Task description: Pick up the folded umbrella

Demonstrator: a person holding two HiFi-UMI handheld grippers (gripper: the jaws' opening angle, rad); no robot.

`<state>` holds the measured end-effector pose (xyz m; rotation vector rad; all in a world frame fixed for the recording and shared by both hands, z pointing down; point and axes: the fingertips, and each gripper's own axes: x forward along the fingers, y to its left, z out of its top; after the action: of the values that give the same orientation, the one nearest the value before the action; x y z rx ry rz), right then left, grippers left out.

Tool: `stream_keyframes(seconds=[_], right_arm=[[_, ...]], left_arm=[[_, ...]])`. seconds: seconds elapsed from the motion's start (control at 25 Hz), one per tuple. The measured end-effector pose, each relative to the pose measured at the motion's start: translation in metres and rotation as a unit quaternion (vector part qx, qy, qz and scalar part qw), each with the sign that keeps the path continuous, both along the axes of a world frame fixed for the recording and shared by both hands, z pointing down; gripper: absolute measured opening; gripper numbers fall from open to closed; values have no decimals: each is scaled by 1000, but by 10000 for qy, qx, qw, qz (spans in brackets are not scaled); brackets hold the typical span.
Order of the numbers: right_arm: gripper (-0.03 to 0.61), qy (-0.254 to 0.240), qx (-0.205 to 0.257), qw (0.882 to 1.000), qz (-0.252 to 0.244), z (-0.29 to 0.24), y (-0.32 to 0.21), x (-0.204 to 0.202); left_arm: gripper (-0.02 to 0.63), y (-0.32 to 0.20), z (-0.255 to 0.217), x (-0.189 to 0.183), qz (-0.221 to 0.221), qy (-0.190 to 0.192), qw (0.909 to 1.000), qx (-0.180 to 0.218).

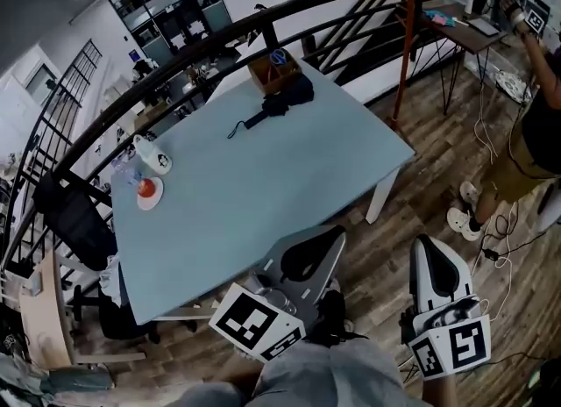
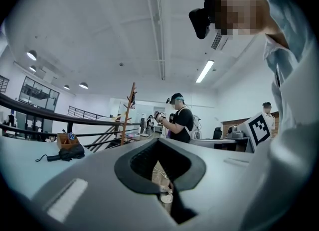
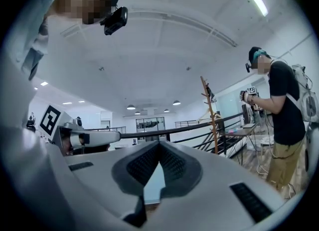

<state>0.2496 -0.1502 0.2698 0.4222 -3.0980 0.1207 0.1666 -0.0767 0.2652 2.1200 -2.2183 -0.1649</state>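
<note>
The folded black umbrella (image 1: 280, 103) lies at the far end of the pale blue table (image 1: 263, 195), its wrist strap trailing to the left. In the left gripper view the umbrella (image 2: 70, 152) shows small at the far left. My left gripper (image 1: 337, 232) hangs off the table's near edge, jaws shut with nothing in them, far short of the umbrella. My right gripper (image 1: 426, 241) is over the wooden floor right of the table, its tips together and empty. In the gripper views both the left gripper (image 2: 158, 141) and the right gripper (image 3: 159, 143) have their jaws meeting at the tip.
A wooden box (image 1: 273, 69) stands just behind the umbrella. A white mug (image 1: 156, 160) and a saucer with something red (image 1: 148, 192) sit at the table's left side. A black railing (image 1: 175, 61) runs behind. A wooden coat stand (image 1: 407, 37) and a person (image 1: 536, 133) are at the right.
</note>
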Motion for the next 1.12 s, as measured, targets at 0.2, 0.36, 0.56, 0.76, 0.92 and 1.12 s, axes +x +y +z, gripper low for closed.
stream_keyframes(seconds=[0.2,0.36,0.56,0.76,0.92,1.12], right_arm=[[0,41,51,9997,-230,0,-16,-39],[0,50,84,9992,-400,-5,-33,-77],[0,84,90,9986,-516,-6,-52,-124],[0,95,112,9981,-603,-10,-66,-169],[0,58,87,9978,-649,-10,-74,-203],[0,1,-143,9967,-793,-7,-76,-233]], left_arm=[[5,-14,1,-41,-292,15,9996,27],[5,-30,-1,-78,-465,48,9989,58],[5,-51,-1,-120,-552,-8,9985,40],[5,-66,-5,-165,-606,-22,9981,68],[5,-72,-3,-199,-651,-50,9978,84],[5,-64,0,-234,-924,-255,9954,-32]])
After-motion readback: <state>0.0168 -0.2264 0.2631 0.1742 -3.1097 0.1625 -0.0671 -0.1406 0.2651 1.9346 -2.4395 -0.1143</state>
